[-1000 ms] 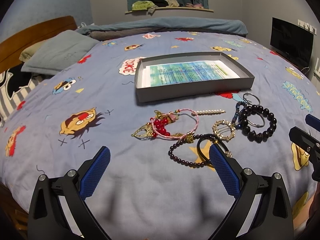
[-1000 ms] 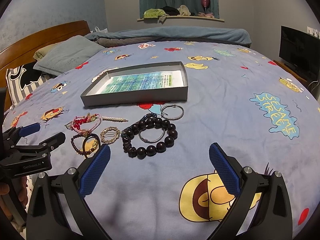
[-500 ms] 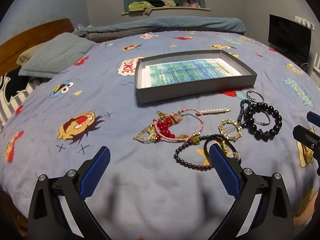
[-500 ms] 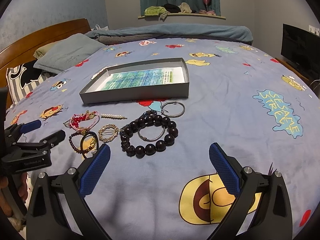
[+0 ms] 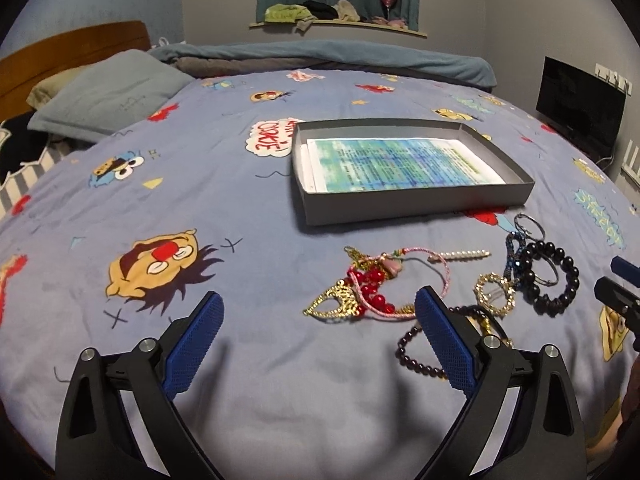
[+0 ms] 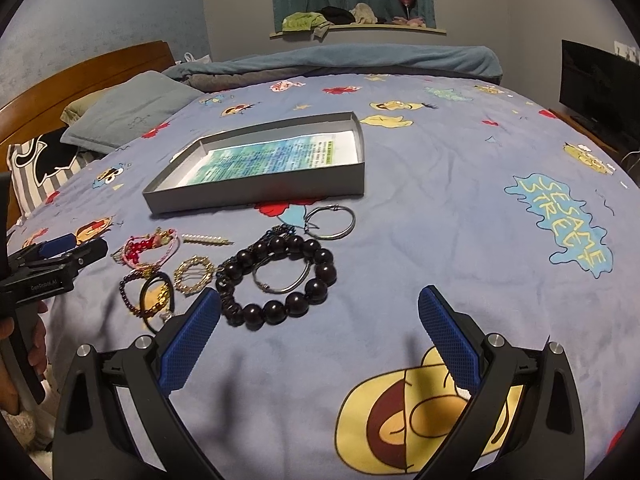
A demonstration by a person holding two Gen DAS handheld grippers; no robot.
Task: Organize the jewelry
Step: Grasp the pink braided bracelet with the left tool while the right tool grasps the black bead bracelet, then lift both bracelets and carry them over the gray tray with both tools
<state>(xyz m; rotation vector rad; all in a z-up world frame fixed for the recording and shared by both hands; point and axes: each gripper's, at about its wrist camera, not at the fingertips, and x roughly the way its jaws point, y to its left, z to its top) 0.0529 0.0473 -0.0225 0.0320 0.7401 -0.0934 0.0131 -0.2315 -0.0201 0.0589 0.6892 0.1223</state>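
Observation:
A grey shallow box point(image 5: 416, 204) point(image 6: 256, 198) lined with a blue-green printed sheet lies on the bed. In front of it lies a jewelry pile: a large black bead bracelet point(image 6: 280, 280) point(image 5: 550, 276), a silver hoop point(image 6: 330, 222), a pearl hair clip point(image 6: 206, 239) point(image 5: 464, 255), a gold round clip point(image 6: 195, 274) point(image 5: 495, 289), a red-and-pink bracelet tangle point(image 5: 372, 288) point(image 6: 150, 246) and a small dark bead bracelet point(image 5: 420, 354) point(image 6: 138, 292). My left gripper point(image 5: 318, 314) is open, just short of the red tangle. My right gripper point(image 6: 320, 312) is open, near the black bracelet.
The cartoon-print blue bedspread point(image 5: 180, 184) covers the bed. Pillows point(image 5: 108, 96) and a wooden headboard point(image 6: 80, 68) are at the left. A folded blanket point(image 5: 320, 54) lies at the far edge. A black screen point(image 5: 578, 114) stands at the right.
My left gripper has moved forward and lower toward the red bracelet tangle. My right gripper has moved closer to the black bead bracelet. Both stay open.

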